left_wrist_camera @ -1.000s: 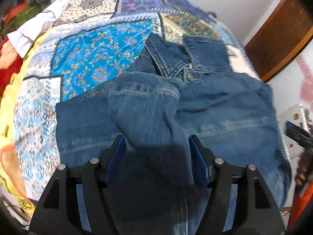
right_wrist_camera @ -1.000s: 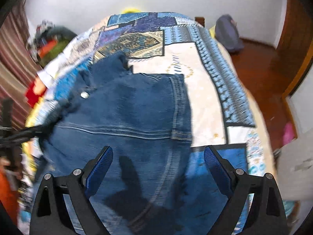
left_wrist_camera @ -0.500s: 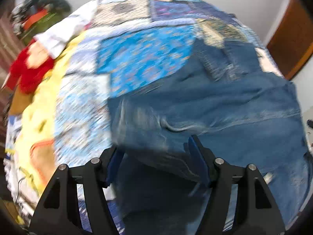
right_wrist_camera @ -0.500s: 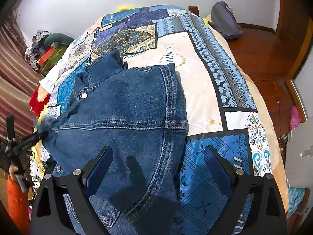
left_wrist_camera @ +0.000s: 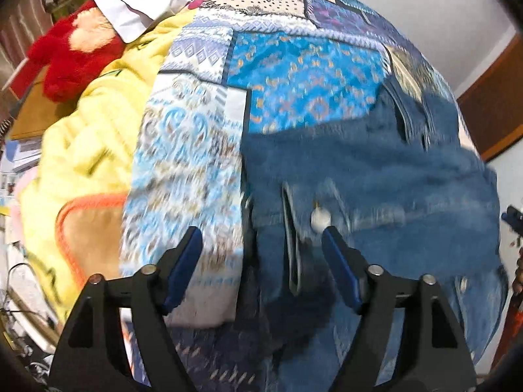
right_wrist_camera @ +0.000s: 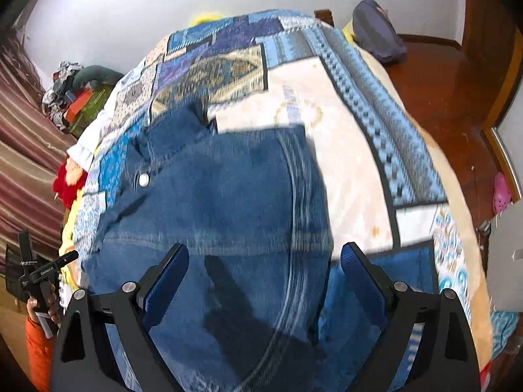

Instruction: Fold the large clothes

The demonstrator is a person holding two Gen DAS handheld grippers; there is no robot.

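A blue denim jacket (left_wrist_camera: 376,176) lies spread on the patterned bedspread (left_wrist_camera: 294,65). In the left wrist view my left gripper (left_wrist_camera: 261,245) is open above the jacket's left edge, with a seam and a metal button (left_wrist_camera: 318,217) between its fingers; nothing is held. In the right wrist view the jacket (right_wrist_camera: 222,202) fills the middle, collar at the far end. My right gripper (right_wrist_camera: 264,261) is open wide above the jacket's right edge and holds nothing. Both views are motion-blurred.
A yellow blanket (left_wrist_camera: 85,137), a red plush toy (left_wrist_camera: 72,55) and a white cloth (left_wrist_camera: 143,6) lie left of the bedspread. A grey bag (right_wrist_camera: 379,32) sits at the far bed corner above a wooden floor (right_wrist_camera: 457,91). The left gripper shows in the right wrist view (right_wrist_camera: 39,274).
My left gripper has let go of the denim sleeve it held, opened, and swung left toward the jacket's edge. My right gripper stayed open and shifted a little over the jacket.
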